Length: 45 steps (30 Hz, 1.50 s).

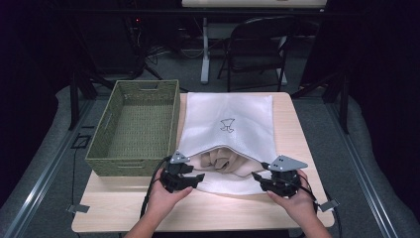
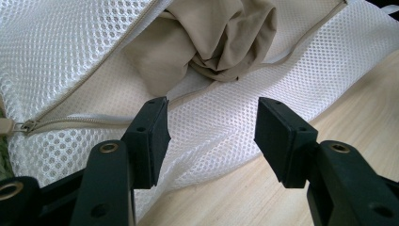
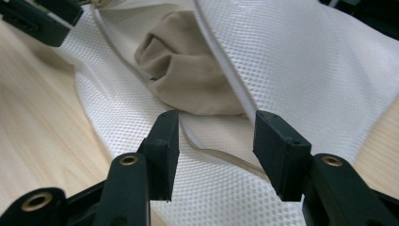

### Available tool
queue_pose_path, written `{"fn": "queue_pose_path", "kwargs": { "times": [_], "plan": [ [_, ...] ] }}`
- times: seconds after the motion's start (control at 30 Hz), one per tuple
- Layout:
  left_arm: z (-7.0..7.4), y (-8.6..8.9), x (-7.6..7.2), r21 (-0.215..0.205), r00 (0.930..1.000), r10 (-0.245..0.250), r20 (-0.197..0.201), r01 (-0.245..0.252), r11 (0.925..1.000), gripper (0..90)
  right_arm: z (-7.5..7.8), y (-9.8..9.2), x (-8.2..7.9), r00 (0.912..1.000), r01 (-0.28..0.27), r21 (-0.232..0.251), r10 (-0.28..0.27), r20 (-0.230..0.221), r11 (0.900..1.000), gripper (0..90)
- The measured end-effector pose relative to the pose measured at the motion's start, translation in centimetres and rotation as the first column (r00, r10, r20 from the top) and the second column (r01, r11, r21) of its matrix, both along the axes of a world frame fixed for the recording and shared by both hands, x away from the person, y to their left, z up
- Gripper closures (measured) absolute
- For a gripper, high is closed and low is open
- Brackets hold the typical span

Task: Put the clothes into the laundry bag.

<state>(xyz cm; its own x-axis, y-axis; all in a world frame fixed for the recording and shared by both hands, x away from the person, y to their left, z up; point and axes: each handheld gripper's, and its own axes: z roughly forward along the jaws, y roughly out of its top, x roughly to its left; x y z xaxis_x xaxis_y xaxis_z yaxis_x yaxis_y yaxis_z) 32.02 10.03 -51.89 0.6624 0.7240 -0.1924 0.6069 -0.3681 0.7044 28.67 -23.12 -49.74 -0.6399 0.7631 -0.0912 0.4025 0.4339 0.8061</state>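
High view: white mesh bag [image 1: 227,124] flat on counter [image 1: 114,208], unzipped, beige cloth [image 1: 223,161] in mouth; green basket [image 1: 136,126] beside; chair [image 1: 257,49] beyond.
Left gripper view: left claw [image 2: 211,127] apart, empty, over lower bag edge.
Right gripper view: right claw [image 3: 216,141] apart, empty, over zipper edge.

A green woven basket [image 1: 133,126] stands on the worktop [image 1: 208,208] at left of centre. A dark folding chair [image 1: 260,49] and a white table leg [image 1: 205,49] stand at upper centre.

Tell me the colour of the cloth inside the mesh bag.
Beige cloth; left gripper view.
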Motion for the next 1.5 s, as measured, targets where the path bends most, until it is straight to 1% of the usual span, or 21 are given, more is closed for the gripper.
{"fn": "queue_pose_path", "kwargs": {
  "times": [0.07,0.1,0.27,0.37,0.5,0.53,0.57,0.63,0.67,0.73,0.83,0.87,0.9,1.0,1.03,1.07,1.13,1.17,1.27,1.3,1.5],
  "plan": [
    [0.0,0.0,0.1,-0.002,1.0000,0.002,-0.002,-0.002,1.0000,44.7,0.1,-0.7,0.1,0.9995,0.030,0.013,-0.030,-0.006,0.999,50.5],
    [0.0,0.0,0.1,-0.001,1.0000,0.002,-0.003,-0.002,1.0000,44.5,0.1,-1.0,0.2,0.9993,0.035,0.019,-0.035,-0.008,0.999,50.5],
    [0.0,0.1,0.2,-0.005,0.9999,0.008,-0.009,-0.008,1.0000,43.7,-0.3,-2.3,0.7,0.9948,0.095,0.024,-0.094,-0.038,0.995,49.5],
    [0.0,0.2,0.3,-0.003,0.9999,0.010,-0.010,-0.011,0.9999,42.8,-0.7,-2.9,1.2,0.9890,0.129,0.020,-0.128,-0.075,0.991,46.7],
    [0.0,0.1,0.4,0.002,0.9999,0.011,-0.007,-0.011,0.9999,42.4,-1.3,-3.4,1.6,0.9807,0.170,0.003,-0.168,-0.099,0.985,43.3],
    [-0.1,0.1,0.4,0.003,0.9999,0.008,-0.010,-0.008,1.0000,42.4,-1.4,-3.5,1.7,0.9792,0.173,0.006,-0.171,-0.109,0.985,42.5],
    [-0.1,0.1,0.3,0.009,0.9999,0.006,-0.010,-0.006,0.9999,42.4,-1.5,-3.6,1.8,0.9773,0.177,-0.005,-0.176,-0.118,0.984,41.8],
    [-0.1,0.0,0.3,0.017,1.0000,0.004,0.000,-0.004,0.9998,42.3,-1.9,-3.7,2.0,0.9746,0.182,-0.002,-0.181,-0.132,0.983,40.2],
    [-0.1,0.0,0.3,0.016,1.0000,0.004,-0.002,-0.004,0.9999,42.3,-2.0,-3.8,2.0,0.9729,0.185,-0.010,-0.184,-0.140,0.983,39.6],
    [-0.1,-0.1,0.2,0.009,1.0000,0.009,0.000,-0.009,0.9999,42.2,-2.3,-3.8,2.2,0.9709,0.191,-0.011,-0.190,-0.146,0.982,38.7],
    [0.0,-0.2,0.4,0.014,1.0000,0.005,0.005,-0.005,0.9999,42.1,-2.7,-4.0,2.2,0.9681,0.195,-0.021,-0.196,-0.157,0.981,37.6],
    [-0.1,-0.2,0.4,0.016,1.0000,0.006,0.003,-0.006,0.9999,42.1,-2.8,-4.0,2.2,0.9676,0.195,-0.012,-0.194,-0.162,0.981,37.3],
    [-0.1,-0.2,0.4,0.018,1.0000,0.005,0.002,-0.005,0.9998,42.1,-2.8,-4.1,2.3,0.9666,0.196,-0.020,-0.196,-0.165,0.980,37.2],
    [-0.1,-0.4,0.5,0.015,1.0000,0.002,0.000,-0.002,0.9999,42.2,-3.1,-4.3,2.3,0.9626,0.210,-0.012,-0.209,-0.172,0.978,37.2],
    [-0.1,-0.4,0.5,0.022,1.0000,-0.005,0.003,0.004,0.9997,42.3,-3.3,-4.4,2.3,0.9612,0.209,-0.009,-0.207,-0.182,0.978,37.2],
    [-0.1,-0.5,0.5,0.018,1.0000,-0.006,0.001,0.006,0.9998,42.4,-3.4,-4.5,2.3,0.9598,0.211,-0.007,-0.209,-0.188,0.977,37.2],
    [0.0,-0.7,0.5,0.030,0.9999,-0.006,0.015,0.005,0.9995,43.3,-3.5,-4.7,2.2,0.9563,0.219,-0.006,-0.216,-0.197,0.976,37.2],
    [0.0,-0.7,0.6,0.028,0.9998,-0.007,0.019,0.006,0.9996,43.6,-3.6,-4.8,2.2,0.9547,0.222,-0.004,-0.218,-0.202,0.975,37.3],
    [-0.1,-0.9,0.6,0.021,0.9999,-0.008,0.012,0.007,0.9998,43.8,-3.7,-5.0,2.0,0.9530,0.229,0.002,-0.224,-0.205,0.973,37.3],
    [-0.1,-1.0,0.7,0.029,0.9998,-0.013,0.014,0.012,0.9995,43.9,-3.7,-5.0,1.9,0.9515,0.236,0.000,-0.231,-0.203,0.972,37.3],
    [-0.2,-1.3,0.9,0.033,0.9998,-0.020,0.008,0.020,0.9993,43.6,-4.1,-5.2,1.7,0.9475,0.234,0.005,-0.227,-0.225,0.972,37.4]
  ]
}}
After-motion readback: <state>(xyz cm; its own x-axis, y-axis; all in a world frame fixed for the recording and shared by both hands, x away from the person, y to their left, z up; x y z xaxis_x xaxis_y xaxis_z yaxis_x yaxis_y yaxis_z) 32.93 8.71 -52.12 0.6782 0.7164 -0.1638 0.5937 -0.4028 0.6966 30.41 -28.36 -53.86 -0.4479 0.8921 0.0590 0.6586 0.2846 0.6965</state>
